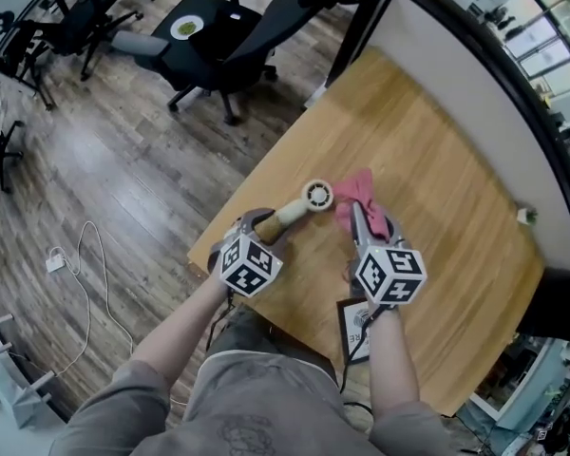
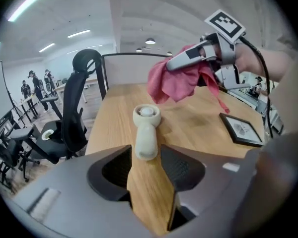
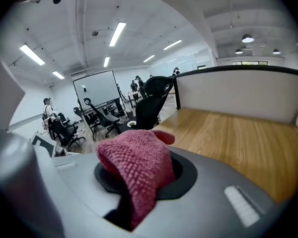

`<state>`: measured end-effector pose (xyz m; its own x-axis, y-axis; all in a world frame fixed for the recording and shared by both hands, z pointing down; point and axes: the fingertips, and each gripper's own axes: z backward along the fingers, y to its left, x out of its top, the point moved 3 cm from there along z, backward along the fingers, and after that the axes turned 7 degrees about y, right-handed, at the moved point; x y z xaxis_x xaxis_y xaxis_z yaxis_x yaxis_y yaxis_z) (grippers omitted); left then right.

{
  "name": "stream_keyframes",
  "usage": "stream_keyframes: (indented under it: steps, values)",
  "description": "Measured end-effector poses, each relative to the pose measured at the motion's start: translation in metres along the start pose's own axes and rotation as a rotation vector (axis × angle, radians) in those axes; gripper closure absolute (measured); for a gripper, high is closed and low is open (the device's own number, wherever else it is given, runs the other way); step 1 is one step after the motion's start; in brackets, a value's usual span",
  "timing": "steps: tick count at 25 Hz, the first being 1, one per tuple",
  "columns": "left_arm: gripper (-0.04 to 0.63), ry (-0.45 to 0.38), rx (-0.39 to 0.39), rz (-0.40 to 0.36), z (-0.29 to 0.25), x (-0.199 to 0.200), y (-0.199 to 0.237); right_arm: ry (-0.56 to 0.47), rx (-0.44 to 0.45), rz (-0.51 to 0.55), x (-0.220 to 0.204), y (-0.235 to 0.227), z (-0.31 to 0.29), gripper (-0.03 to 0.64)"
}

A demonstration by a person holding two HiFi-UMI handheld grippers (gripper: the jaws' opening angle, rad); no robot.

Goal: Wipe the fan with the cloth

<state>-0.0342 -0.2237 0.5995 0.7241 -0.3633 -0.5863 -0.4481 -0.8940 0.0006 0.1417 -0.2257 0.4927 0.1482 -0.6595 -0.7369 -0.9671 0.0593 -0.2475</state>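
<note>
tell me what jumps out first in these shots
The pink cloth stands out most. It is bunched in the right claw and hangs just above the wooden table. Right beside it is a small cream fan, with its handle end between the tips of the left claw.

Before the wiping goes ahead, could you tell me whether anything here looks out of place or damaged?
Nothing stands out: the fan lies flat and looks whole on the table, and the right gripper holds the pink cloth.
</note>
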Motion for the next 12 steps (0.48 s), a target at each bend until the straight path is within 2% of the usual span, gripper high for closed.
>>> stream_keyframes:
  steps: [3, 5, 6, 12]
  values:
    - [0.422, -0.054, 0.031, 0.024, 0.030, 0.017, 0.005, -0.049, 0.001, 0.021, 0.019, 0.013, 0.028, 0.531]
    - [0.487, -0.111, 0.057, 0.046, 0.054, 0.033, 0.009, -0.086, 0.002, 0.039, 0.032, 0.023, 0.048, 0.531]
    - [0.491, -0.140, 0.068, 0.048, 0.066, 0.043, 0.010, -0.107, 0.002, 0.049, 0.040, 0.027, 0.058, 0.531]
    - [0.523, -0.301, 0.146, -0.010, 0.144, 0.099, 0.013, -0.264, -0.006, 0.120, 0.086, 0.057, 0.126, 0.531]
